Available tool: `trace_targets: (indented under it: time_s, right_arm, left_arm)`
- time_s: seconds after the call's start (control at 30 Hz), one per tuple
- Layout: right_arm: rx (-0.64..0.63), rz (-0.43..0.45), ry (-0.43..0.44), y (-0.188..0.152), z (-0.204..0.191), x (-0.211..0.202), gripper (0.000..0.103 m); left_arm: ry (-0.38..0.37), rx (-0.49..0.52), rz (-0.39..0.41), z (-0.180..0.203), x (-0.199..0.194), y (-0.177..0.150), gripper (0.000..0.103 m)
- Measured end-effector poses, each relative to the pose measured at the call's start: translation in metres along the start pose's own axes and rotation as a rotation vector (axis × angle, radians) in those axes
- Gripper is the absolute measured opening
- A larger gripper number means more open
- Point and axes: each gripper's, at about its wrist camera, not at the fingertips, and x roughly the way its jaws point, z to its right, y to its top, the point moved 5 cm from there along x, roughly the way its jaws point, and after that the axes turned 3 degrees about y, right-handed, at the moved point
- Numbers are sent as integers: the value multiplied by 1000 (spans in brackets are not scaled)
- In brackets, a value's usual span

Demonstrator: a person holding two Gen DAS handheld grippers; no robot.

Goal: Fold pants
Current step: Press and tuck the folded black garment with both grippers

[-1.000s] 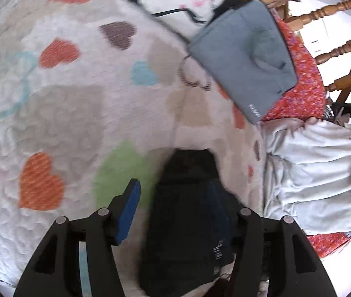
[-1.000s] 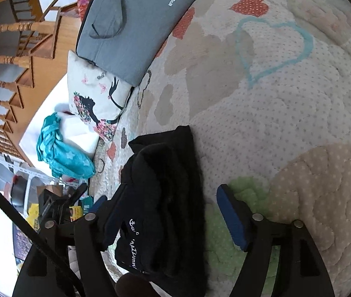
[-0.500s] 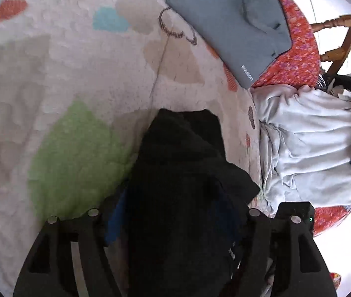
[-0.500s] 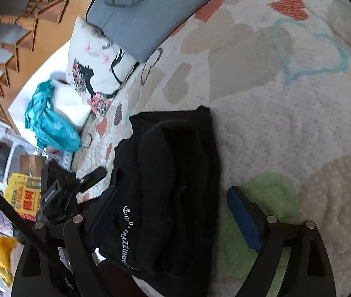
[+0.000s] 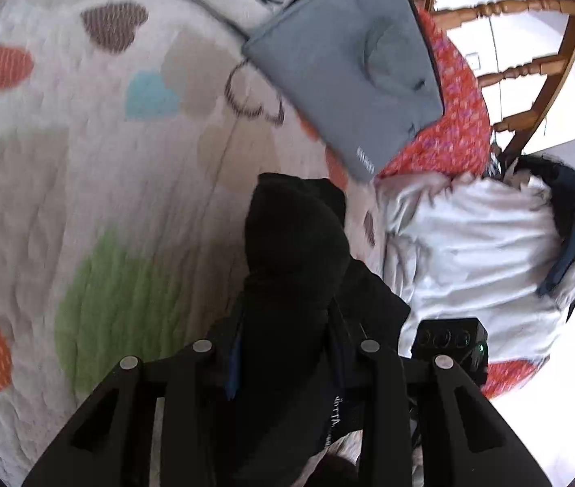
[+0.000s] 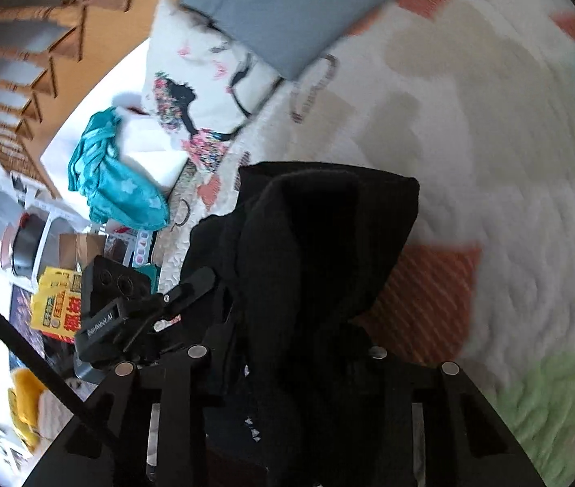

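Note:
The black pants are folded into a thick bundle on a white quilt with coloured hearts. My left gripper is shut on the near end of the bundle, and the cloth hides the blue pads. In the right wrist view the same black pants bulge up between the fingers. My right gripper is shut on them from the other side. The left gripper's body shows just left of the bundle there.
A grey laptop sleeve lies on the quilt beyond the pants. A pale grey garment lies heaped to the right. A printed pillow, teal cloth and a wooden chair stand at the bed's edge.
Both grippers went from open around the folded pants to shut on them. The bundle has been gathered up and lifted a little; both views have shifted across the quilt.

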Motion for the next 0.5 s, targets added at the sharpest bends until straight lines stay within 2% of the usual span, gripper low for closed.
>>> trace_targets:
  time_s: [0.1,0.2,0.27,0.3,0.33,0.37,0.43,0.5]
  right_arm:
    - [-36,12,-28,24,-10,7,41]
    - [-40,9,-63,46,-7,22,41]
    - [-52,7,-129,54,3,34,44]
    - [-64,3,-198,58,12,42,50]
    - [-78,-3,-276,58,22,48,54]
    - [-92,-9,-328,58,30,51,57]
    - [-112,15,-305,55,30,48,60]
    - [-119,42,-309,53,25,36,60]
  left_arm:
    - [24,-6,30,2,3,23,32]
    - [96,-30,50,-9,15,42,34]
    - [184,-82,48,-30,27,52,38]
    - [222,-122,33,-45,32,53,38]
    - [220,-161,11,-56,36,53,38]
    - [166,-210,-15,-65,38,51,38]
    - [107,-241,-5,-68,27,49,38]
    - [112,-195,28,-62,10,48,38]
